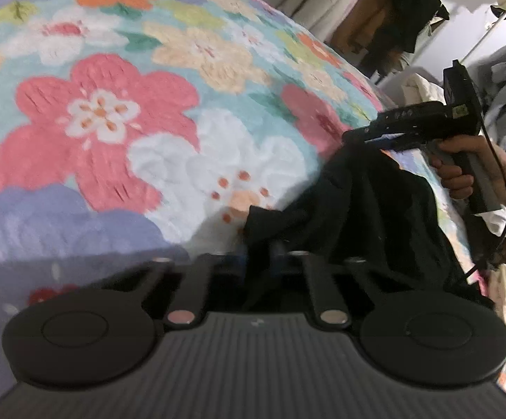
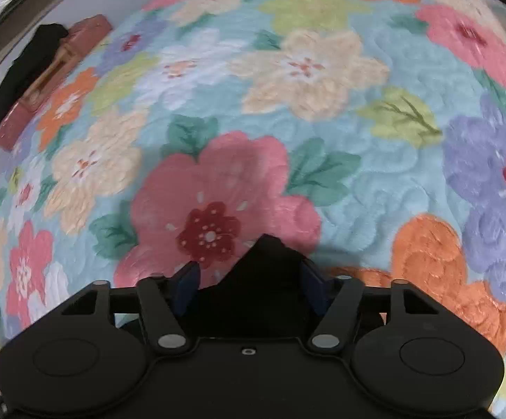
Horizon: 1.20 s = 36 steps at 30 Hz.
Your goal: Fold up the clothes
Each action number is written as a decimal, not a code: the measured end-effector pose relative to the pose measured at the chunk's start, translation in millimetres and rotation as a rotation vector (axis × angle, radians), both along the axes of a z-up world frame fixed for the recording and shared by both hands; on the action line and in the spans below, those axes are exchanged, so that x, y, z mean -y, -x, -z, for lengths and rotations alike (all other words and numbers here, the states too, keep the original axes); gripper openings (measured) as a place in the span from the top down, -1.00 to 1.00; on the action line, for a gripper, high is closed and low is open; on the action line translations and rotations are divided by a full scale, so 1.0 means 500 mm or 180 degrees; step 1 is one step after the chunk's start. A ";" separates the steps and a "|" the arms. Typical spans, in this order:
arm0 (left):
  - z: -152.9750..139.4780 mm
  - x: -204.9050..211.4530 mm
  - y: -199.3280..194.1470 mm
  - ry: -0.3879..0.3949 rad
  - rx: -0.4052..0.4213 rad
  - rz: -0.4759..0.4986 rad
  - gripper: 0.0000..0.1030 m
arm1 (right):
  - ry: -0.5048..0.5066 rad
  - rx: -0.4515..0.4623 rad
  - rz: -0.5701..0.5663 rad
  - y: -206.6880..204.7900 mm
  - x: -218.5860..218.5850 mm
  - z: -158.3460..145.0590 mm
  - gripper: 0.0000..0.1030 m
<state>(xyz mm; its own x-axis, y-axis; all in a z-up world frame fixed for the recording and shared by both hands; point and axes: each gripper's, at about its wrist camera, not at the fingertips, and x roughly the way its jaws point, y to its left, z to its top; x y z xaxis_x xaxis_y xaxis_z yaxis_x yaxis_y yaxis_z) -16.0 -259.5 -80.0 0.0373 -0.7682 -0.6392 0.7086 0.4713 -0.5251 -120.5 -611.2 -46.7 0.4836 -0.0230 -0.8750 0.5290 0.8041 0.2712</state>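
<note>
A black garment hangs above a floral blanket, stretched between my two grippers. My left gripper is shut on one edge of it; the cloth drapes over and hides the fingertips. In the left wrist view my right gripper is at the right, held by a hand, pinching the garment's upper edge. In the right wrist view my right gripper holds a peak of black cloth between its blue pads, above the blanket.
A pile of clothes and bedding lies at the right beyond the bed. A dark garment hangs at the back. A red pillow with a black cloth on it lies at the blanket's far left edge.
</note>
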 end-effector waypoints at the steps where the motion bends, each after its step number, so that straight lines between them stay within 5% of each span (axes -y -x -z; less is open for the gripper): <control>1: -0.001 -0.004 0.003 0.0045 -0.0033 0.0000 0.92 | 0.0091 0.0025 -0.0106 0.004 -0.012 -0.008 0.70; 8: -0.064 -0.062 0.016 0.0704 -0.0436 -0.0101 0.93 | 0.0159 0.0839 -0.0043 0.153 -0.062 -0.130 0.79; 11: -0.051 -0.110 0.043 0.0976 -0.0991 -0.0168 0.93 | 0.0130 0.0733 0.0071 0.251 -0.088 -0.127 0.79; 13: -0.036 -0.113 0.067 0.0867 -0.1218 0.0036 0.93 | 0.0111 0.0663 0.0147 0.316 -0.105 -0.125 0.79; 17: -0.050 -0.081 0.104 0.0647 -0.0990 0.0332 0.93 | -0.0022 0.0253 0.0290 0.420 -0.135 -0.093 0.80; 21: -0.059 -0.054 0.141 0.0509 -0.0881 0.0586 0.93 | -0.0125 -0.0332 0.0380 0.439 -0.150 -0.030 0.80; 25: -0.053 -0.038 0.166 0.0187 -0.0607 0.0678 0.93 | 0.0163 -0.0573 0.0153 0.399 -0.165 -0.053 0.77; 30: -0.034 -0.037 0.159 0.0004 -0.0604 0.0629 0.93 | 0.0548 -0.0494 0.0030 0.361 -0.187 -0.113 0.55; 32: -0.027 -0.037 0.152 -0.0020 -0.0607 0.0593 0.93 | 0.0631 -0.0339 -0.0086 0.343 -0.200 -0.135 0.30; 36: -0.026 -0.040 0.147 0.0006 -0.0597 0.0615 0.93 | 0.0766 -0.0367 -0.0390 0.310 -0.232 -0.119 0.24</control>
